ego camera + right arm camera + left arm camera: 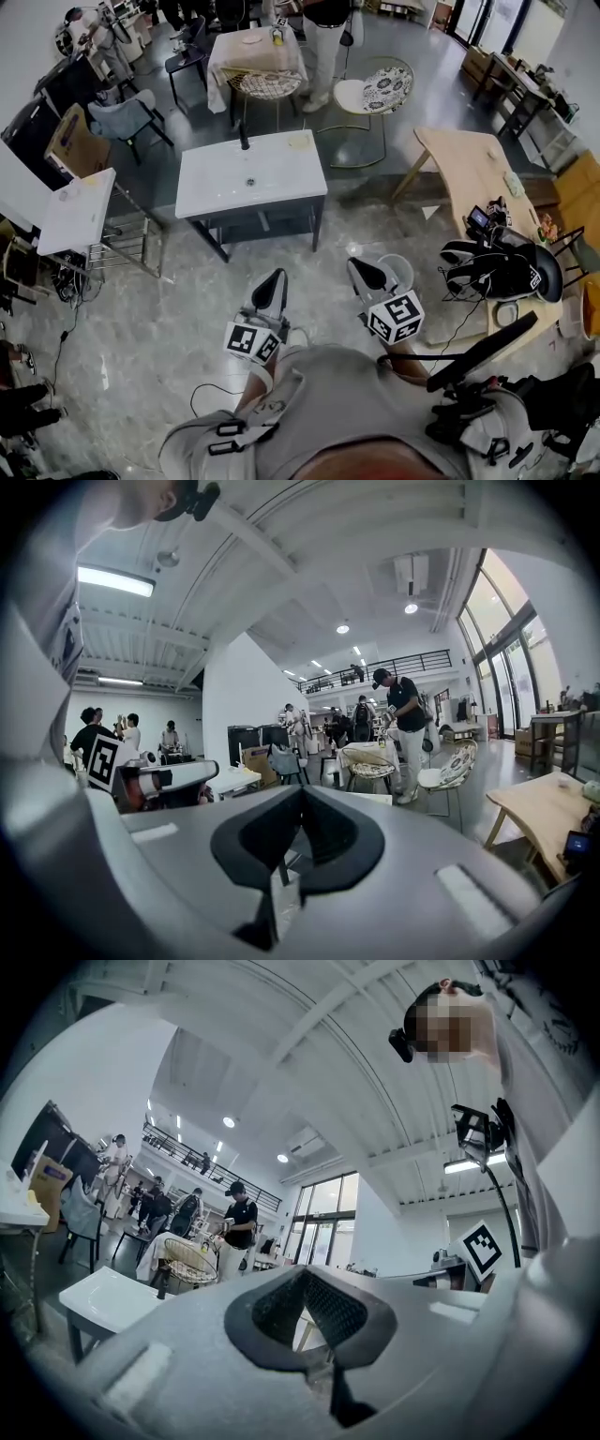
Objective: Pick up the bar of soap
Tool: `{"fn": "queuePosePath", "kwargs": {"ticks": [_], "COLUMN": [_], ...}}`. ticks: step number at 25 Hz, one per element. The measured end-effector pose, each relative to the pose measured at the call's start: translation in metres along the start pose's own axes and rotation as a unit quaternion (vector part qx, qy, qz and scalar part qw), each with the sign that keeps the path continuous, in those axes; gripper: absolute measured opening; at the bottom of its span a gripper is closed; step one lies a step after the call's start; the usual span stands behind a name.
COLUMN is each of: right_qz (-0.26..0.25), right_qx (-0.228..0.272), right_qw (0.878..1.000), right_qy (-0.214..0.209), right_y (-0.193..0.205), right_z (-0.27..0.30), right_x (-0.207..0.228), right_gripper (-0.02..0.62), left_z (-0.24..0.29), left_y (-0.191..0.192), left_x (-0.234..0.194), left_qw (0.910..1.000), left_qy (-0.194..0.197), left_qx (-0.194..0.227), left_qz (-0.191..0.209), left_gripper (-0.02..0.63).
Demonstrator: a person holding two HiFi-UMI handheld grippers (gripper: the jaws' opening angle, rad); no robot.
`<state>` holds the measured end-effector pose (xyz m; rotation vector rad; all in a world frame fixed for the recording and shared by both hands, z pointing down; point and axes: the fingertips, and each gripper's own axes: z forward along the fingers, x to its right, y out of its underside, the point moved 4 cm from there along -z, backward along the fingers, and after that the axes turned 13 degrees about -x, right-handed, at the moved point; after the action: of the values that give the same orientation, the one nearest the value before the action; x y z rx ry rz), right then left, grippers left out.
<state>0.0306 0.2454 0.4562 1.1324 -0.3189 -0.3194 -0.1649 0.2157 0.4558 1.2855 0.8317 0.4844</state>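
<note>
Grey left gripper (271, 283): jaws together, empty | right gripper (367, 274): jaws together, empty

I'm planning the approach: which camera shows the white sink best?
The head view: the whole sink shows from above, with tap and drain. The left gripper view shows it low and side-on, at that view's left edge. The right gripper view gives at most a white sliver.

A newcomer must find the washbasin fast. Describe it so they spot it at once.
On the grey floor straight ahead stands a white rectangular washbasin on a dark frame. Unlike the tables around it, it has a black tap and a drain hole.
</note>
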Motion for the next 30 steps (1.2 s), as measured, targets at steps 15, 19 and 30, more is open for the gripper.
{"fn": "queuePosePath", "kwargs": {"ticks": [15,19,30], "right_qz": [-0.004,0.005,0.031], "right_qx": [0.010,-0.004,-0.011], "right_qw": [1.000,1.000,0.999], "right_qy": [0.020,0.021,0.020], "right_y": [-0.036,-0.031,-0.022], "right_z": [0.079,0.089,0.126], "right_x": [-0.005,0.000,0.030], "right_gripper": [0.002,0.002,0.002], "left_z": [0.017,0.024,0.051], "left_y": [-0.008,-0.014,-0.017], "left_x": [-0.084,-0.093,-0.111], "left_qw": [0.9997,0.9997,0.9998], "left_qy": [0.013,0.018,0.015], "left_qx": [0.013,0.008,0.009], "left_qz": [-0.014,-0.011,-0.006], "left_gripper": [-0.003,-0.003,-0.003]}}
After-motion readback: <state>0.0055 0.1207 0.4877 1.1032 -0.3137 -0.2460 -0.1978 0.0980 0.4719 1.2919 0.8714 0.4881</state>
